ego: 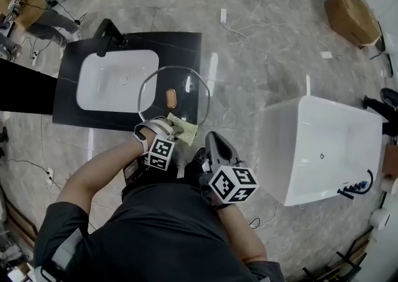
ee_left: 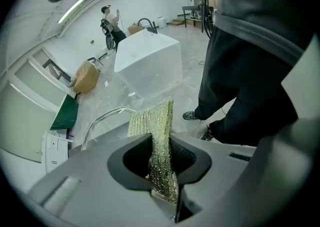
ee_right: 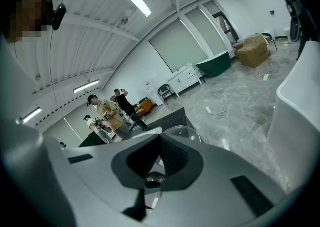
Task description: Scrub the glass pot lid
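Observation:
The round glass pot lid, with a brownish handle at its centre, is held up over the near right corner of the black counter. My right gripper meets the lid's near right rim. In the right gripper view the right gripper has its jaws closed on a small metallic part, with the lid's rim arching just beyond. My left gripper is shut on a glittery yellow-green scrub cloth at the lid's near edge. The cloth stands up between the jaws of the left gripper, with the lid's rim behind it.
A white sink basin is set into the counter, with a black faucet behind it. A white bathtub stands on the right. A cardboard box and cables lie on the far floor. People stand at the far left.

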Demonstrator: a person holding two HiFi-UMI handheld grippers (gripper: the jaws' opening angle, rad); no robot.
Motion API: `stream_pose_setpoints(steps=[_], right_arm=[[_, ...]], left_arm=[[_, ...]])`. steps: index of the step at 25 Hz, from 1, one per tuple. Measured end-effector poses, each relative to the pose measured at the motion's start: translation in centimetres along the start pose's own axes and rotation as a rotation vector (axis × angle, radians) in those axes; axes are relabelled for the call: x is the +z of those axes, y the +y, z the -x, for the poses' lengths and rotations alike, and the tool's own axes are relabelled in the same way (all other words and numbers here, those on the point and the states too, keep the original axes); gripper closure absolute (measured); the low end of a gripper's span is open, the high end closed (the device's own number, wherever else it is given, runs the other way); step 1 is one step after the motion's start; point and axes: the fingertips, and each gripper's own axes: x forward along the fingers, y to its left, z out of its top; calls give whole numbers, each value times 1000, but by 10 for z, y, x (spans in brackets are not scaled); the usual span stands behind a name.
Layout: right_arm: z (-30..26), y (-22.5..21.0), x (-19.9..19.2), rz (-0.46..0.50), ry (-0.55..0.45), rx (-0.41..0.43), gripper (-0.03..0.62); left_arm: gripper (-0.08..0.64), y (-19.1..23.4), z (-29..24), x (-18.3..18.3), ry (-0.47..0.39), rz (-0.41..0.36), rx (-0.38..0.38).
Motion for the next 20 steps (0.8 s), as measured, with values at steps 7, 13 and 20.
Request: stream_pose_setpoints(steps=[7,13,20], right_arm=[[-14,25,-6,36,53,47,584],[-22,45,-8,75,79,72,586],[-28,59,-1,118,81,86,586]], left_arm=[[486,-14,17,-26,-26,125,33],[486,-29,25,-46,-36,236,48],[486,-28,34,-57,-56,349,73]])
